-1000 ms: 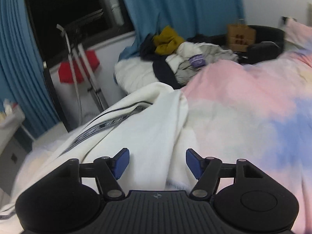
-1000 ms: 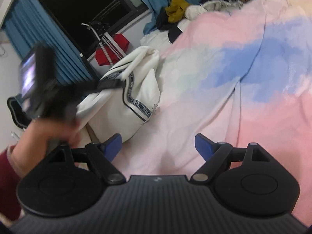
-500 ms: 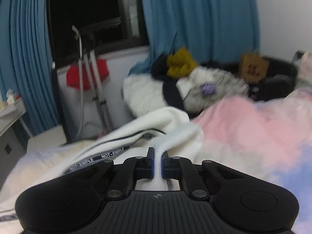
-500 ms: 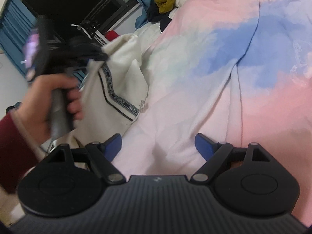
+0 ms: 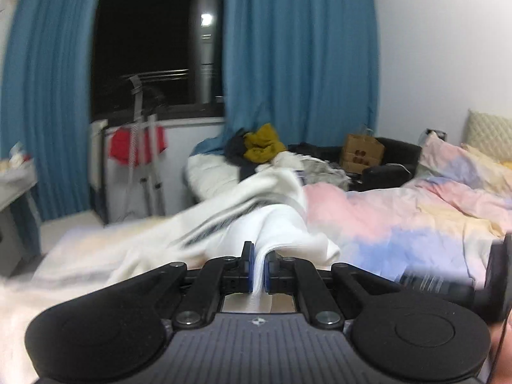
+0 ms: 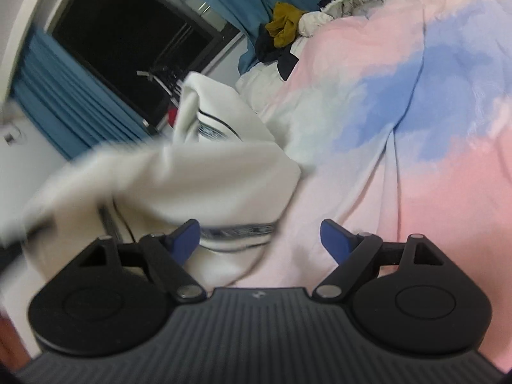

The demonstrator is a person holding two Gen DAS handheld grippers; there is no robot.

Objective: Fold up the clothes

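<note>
Left gripper (image 5: 258,267) pressed together on a fold of the white garment (image 5: 224,220), blue pads pinching a thin ridge of soft, thick knit cloth. Garment draped in loose rolls over the near left part of the bed, blurred, with a dark printed band along one seam (image 6: 238,228); heaped just beyond and left of the right gripper (image 6: 259,240) in the right wrist view. Right gripper spread wide, blue pads apart, nothing between them but the pink cover beneath; whether its left pad touches the garment cannot be told. Duvet (image 5: 400,220) soft and creased, washed in pink, blue and pale yellow patches, smooth cotton look. At the far end of the bed, a rumpled pile of clothes (image 5: 265,153): a mustard piece on top, dark and white pieces under it. To the right of the pile, a brown paper bag (image 5: 363,152) with handles, upright, contents hidden. Quilted cream pillow (image 5: 489,134) at far right. Pleated blue curtains (image 5: 297,57) on both sides of a dark window. Metal drying rack (image 5: 144,156) with a red item on it at far left, by the wall.
</note>
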